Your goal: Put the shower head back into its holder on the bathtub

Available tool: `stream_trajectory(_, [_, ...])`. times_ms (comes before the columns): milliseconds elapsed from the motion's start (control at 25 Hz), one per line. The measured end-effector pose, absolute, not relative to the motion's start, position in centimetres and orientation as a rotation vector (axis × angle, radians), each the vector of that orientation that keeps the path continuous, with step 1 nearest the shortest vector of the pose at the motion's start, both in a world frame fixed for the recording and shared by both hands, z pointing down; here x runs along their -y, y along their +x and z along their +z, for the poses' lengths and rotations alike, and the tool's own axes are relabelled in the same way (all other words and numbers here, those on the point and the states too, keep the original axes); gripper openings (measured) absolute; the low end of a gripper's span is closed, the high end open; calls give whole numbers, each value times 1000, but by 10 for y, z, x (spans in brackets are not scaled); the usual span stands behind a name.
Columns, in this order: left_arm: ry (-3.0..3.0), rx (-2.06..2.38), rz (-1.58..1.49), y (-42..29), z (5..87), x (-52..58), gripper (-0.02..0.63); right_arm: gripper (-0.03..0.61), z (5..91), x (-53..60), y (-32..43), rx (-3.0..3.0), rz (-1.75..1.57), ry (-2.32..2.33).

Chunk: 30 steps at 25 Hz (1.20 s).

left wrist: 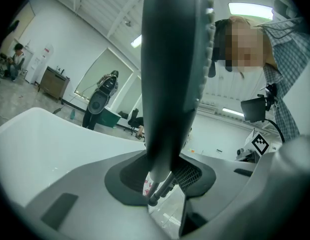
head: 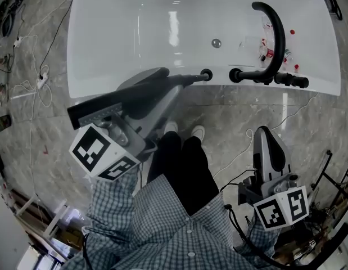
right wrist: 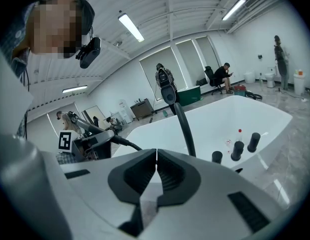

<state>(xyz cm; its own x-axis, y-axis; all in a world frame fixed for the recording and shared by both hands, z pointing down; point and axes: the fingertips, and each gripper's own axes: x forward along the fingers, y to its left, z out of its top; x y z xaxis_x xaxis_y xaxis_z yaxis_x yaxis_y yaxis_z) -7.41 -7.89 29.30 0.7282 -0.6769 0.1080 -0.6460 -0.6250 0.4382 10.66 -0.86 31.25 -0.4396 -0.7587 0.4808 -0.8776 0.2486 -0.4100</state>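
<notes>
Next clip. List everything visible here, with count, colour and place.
bathtub: one, white, ahead of the person
faucet: one, black, tub's right rim
knobs: three, black, beside the faucet
drain: one, metal, tub bottom
bottles: count unclear, red-white, in tub by faucet
cables: several, white, floor at left
shower head: one, dark, in left gripper, tip at tub rim
shoes: two, white, on the floor
left gripper: one, grey, shut on the shower head
right gripper: one, grey, shut, empty, low at right

We find the shower head (head: 182,81) with its tip at the bathtub's (head: 123,32) near rim, left of the tap (head: 278,32).
</notes>
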Motion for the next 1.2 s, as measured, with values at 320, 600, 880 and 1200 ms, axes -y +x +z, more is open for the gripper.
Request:
stream_trajectory(320, [2459,994,-77,-66,321,82,141,18,338,6,114,2297,1000,1563])
stream_trajectory(600, [2460,996,-48,-59,338,88,141,18,350,10,123,2282,1020,1574])
stream_trajectory(880, [2451,997,-13,-51,361,92,141,18,372,5,127,2255,1071,1562])
stream_trajectory(1200, [2446,979,19,-38,388,97,141,18,394,3,136,2230,1107,1568])
